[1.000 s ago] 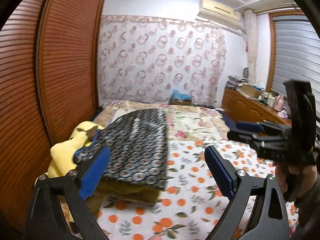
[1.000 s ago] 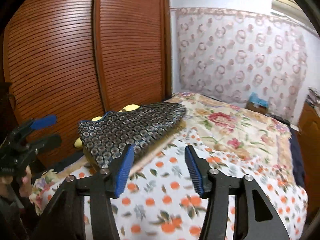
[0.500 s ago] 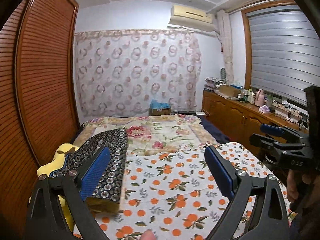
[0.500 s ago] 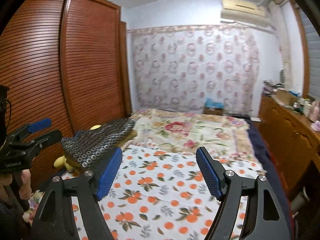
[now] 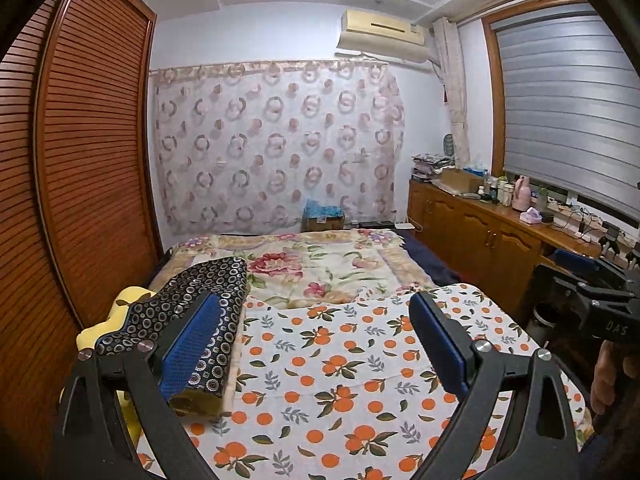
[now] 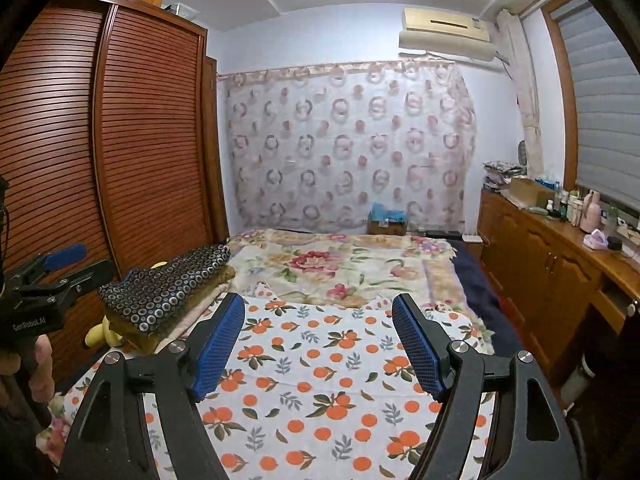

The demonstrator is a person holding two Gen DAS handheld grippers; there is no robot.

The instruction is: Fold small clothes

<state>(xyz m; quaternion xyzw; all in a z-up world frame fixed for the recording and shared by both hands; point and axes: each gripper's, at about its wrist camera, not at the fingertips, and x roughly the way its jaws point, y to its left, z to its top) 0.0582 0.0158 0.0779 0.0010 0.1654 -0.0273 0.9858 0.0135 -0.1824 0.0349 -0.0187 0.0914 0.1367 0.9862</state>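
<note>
Folded circle-print garment lies flat at my 10 o'clock; left gripper and right gripper jaws spread, empty.

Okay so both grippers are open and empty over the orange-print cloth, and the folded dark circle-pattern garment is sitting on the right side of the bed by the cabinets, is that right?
Not quite. The folded dark circle-pattern garment lies on the left side of the bed, by the slatted wooden wardrobe, not by the cabinets; the right wrist view shows it. The rest holds: the left gripper and right gripper have their jaws open and empty over the orange-print cloth.
</note>
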